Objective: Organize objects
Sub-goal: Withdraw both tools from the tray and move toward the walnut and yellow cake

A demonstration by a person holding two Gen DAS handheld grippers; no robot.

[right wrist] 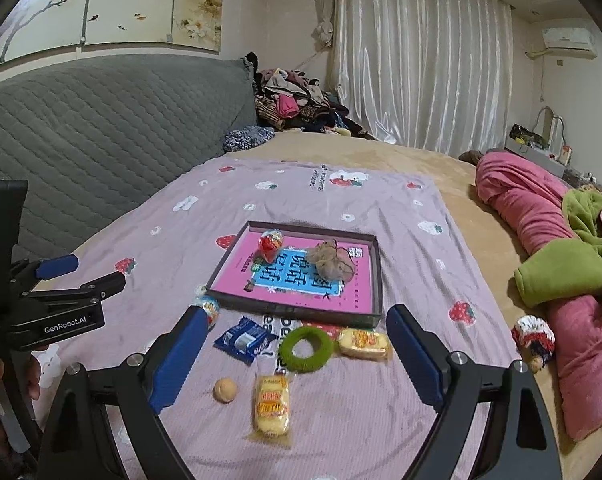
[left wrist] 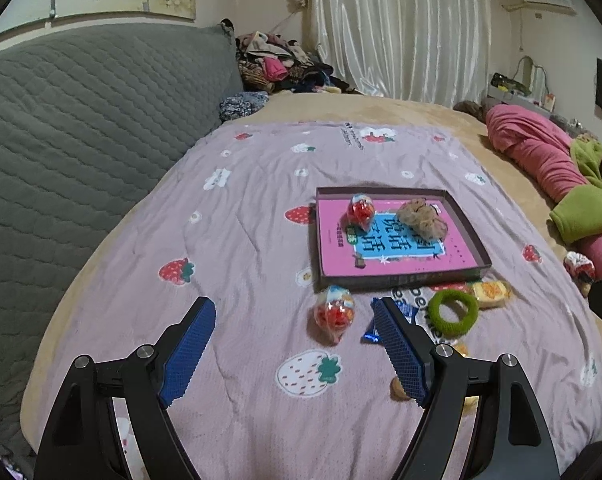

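Nearest the right camera lie a yellow cake pack (right wrist: 272,405) and a small round biscuit (right wrist: 225,390) on the strawberry-print quilt (right wrist: 361,432), loose and still to be sorted. Just beyond them sit a blue wrapper (right wrist: 244,339), a green hair ring (right wrist: 305,348) and a second cake (right wrist: 363,343), strung along the near wall of the tray (right wrist: 375,280), probably laid out within easy reach of it. The tray, lined with a pink sheet, already holds a red egg toy (right wrist: 270,244) and a brown pouch (right wrist: 333,263), so it looks like the collecting spot. A matching egg (left wrist: 333,314) waits outside, just short of the tray's near left corner. The right gripper (right wrist: 297,350) hangs above the loose items with jaws spread wide, gripping and touching nothing. The left gripper (left wrist: 295,342) is likewise spread and empty, the outside egg lying between its fingers in view but untouched.
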